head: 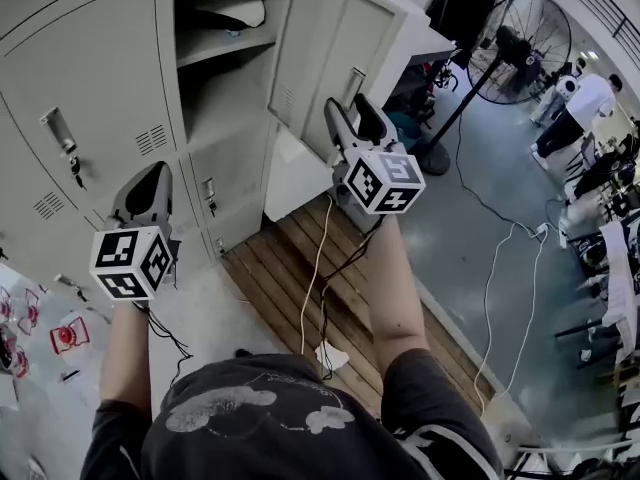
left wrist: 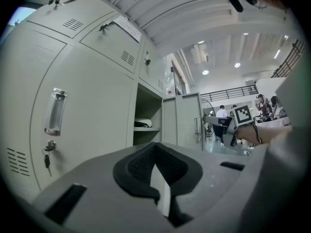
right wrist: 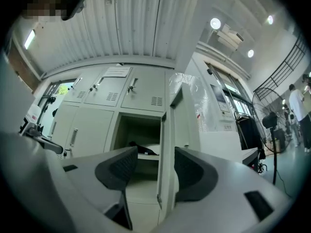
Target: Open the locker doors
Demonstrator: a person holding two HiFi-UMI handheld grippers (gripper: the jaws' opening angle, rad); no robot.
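Locker bank, one tall door (head: pixel 322 56) already swung out, its compartment (head: pixel 225 73) bare to the room with a pale bundle on the shelf (head: pixel 236 10). My right tool (head: pixel 352 108) stands well open; the free edge of that door runs up between its jaws, but neither pad presses on it, so it has hold of nothing. My left tool (left wrist: pixel 155 146) has its pads together and is empty, pointing level at the big closed door (head: pixel 95 88) with the clear pull handle (left wrist: pixel 55 111) and a key hanging from the lock below (left wrist: pixel 47 160). I judge this door done, or nearly, and the closed ones next: the big one on the left, then the small lower doors (head: pixel 228 183). That calls for parting the left tool's jaws, setting them over the handle and pulling outward, clear of the open door. A white surface (head: pixel 200 308) at my lower left carries small red-and-white items (head: pixel 68 334) I can't identify. Wooden slats (head: pixel 300 258) lie before the lockers, cables (head: pixel 490 268) trail over grey floor, a standing fan (head: pixel 520 34) is beyond, and people (head: pixel 580 108) are well apart at far right.
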